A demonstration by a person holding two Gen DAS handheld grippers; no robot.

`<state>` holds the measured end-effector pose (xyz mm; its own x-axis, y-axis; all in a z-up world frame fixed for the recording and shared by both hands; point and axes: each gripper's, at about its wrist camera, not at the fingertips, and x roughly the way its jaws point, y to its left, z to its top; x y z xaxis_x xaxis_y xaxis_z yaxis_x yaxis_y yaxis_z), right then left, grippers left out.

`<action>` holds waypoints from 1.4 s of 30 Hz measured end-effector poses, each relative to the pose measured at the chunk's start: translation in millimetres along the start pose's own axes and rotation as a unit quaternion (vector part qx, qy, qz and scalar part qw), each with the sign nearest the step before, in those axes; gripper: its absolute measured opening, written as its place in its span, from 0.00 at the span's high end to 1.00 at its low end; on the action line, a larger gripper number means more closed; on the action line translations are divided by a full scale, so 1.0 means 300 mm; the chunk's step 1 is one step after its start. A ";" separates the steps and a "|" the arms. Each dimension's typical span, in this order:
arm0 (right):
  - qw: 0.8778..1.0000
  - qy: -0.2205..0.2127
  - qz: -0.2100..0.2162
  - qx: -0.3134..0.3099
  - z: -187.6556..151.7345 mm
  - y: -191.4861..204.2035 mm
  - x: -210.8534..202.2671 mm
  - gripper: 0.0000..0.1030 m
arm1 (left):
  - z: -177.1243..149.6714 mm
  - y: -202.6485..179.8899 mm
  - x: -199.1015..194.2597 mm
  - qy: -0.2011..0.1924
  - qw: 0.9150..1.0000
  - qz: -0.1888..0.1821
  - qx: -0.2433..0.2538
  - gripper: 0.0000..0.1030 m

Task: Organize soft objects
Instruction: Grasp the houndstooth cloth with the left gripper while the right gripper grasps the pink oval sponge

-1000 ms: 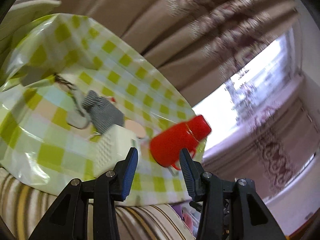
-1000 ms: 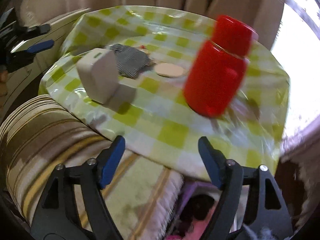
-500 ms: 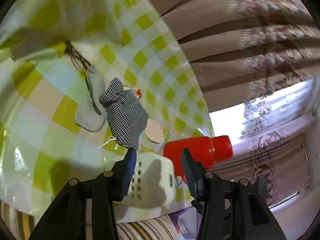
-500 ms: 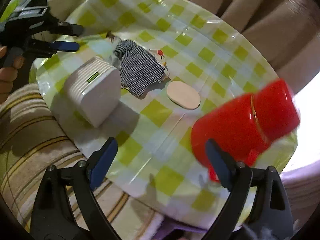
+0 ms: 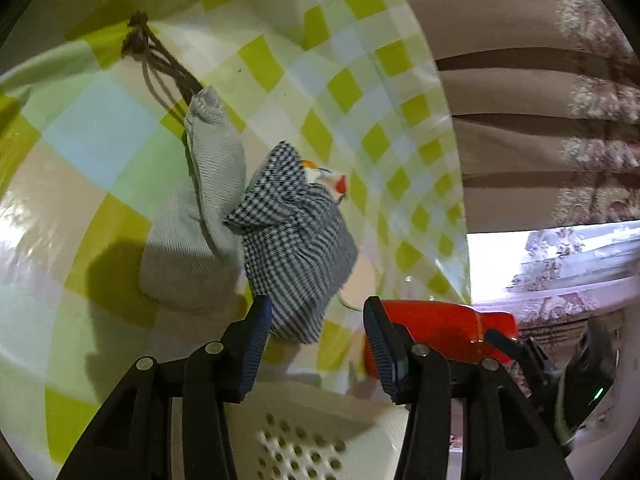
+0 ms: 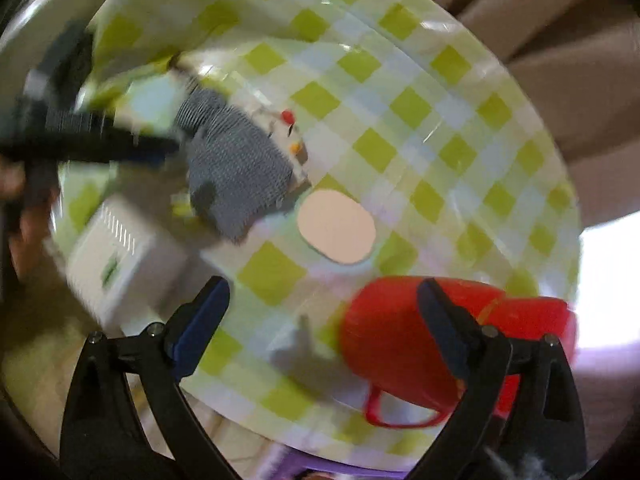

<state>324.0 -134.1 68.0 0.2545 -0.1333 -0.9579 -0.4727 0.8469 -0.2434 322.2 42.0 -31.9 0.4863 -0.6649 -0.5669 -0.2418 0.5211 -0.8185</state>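
Observation:
A black-and-white checked cloth pouch (image 5: 296,248) lies on the green-checked tablecloth (image 5: 96,128), leaning on a pale grey cloth pouch (image 5: 192,236) with a brown drawstring (image 5: 160,60). My left gripper (image 5: 316,320) is open and empty, just above the checked pouch's near edge. The checked pouch (image 6: 236,168) also shows blurred in the right wrist view, with the left gripper (image 6: 100,144) over it. My right gripper (image 6: 324,308) is open and empty above the table's near edge. A pale pink oval pad (image 6: 336,226) lies in front of it.
A red plastic jug (image 6: 416,340) with a lid stands at the table's near right edge; it also shows in the left wrist view (image 5: 440,332). A white ribbed box (image 6: 120,264) stands at the near left. Brown curtains (image 5: 540,100) hang behind the round table.
My left gripper has moved forward over the white box and down toward the checked pouch. My right gripper has moved in closer over the table, near the red jug.

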 end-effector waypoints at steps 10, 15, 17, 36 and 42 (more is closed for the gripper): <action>0.974 0.049 0.045 0.217 0.133 -0.150 0.205 0.06 | 0.049 0.038 0.101 0.024 1.000 0.017 -0.008 0.52; 0.970 0.065 0.027 0.233 0.158 -0.164 0.306 0.05 | 0.058 0.033 0.139 0.032 0.999 0.022 0.006 0.53; 0.966 0.074 0.032 0.244 0.152 -0.171 0.351 0.05 | 0.063 0.028 0.147 0.033 0.999 0.022 0.016 0.64; 0.968 0.107 0.025 0.226 0.134 -0.135 0.538 0.03 | 0.046 -0.044 -0.062 -0.051 0.996 -0.030 0.071 0.93; 0.964 0.134 0.043 0.224 0.143 -0.158 0.586 0.01 | 0.040 -0.038 -0.067 -0.056 0.996 -0.036 0.066 0.93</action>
<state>427.4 -175.5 -82.4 -0.0252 -0.1292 -0.9913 -0.0547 0.9903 -0.1276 325.1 55.8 -10.1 0.5908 -0.6426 -0.4879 -0.0952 0.5449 -0.8331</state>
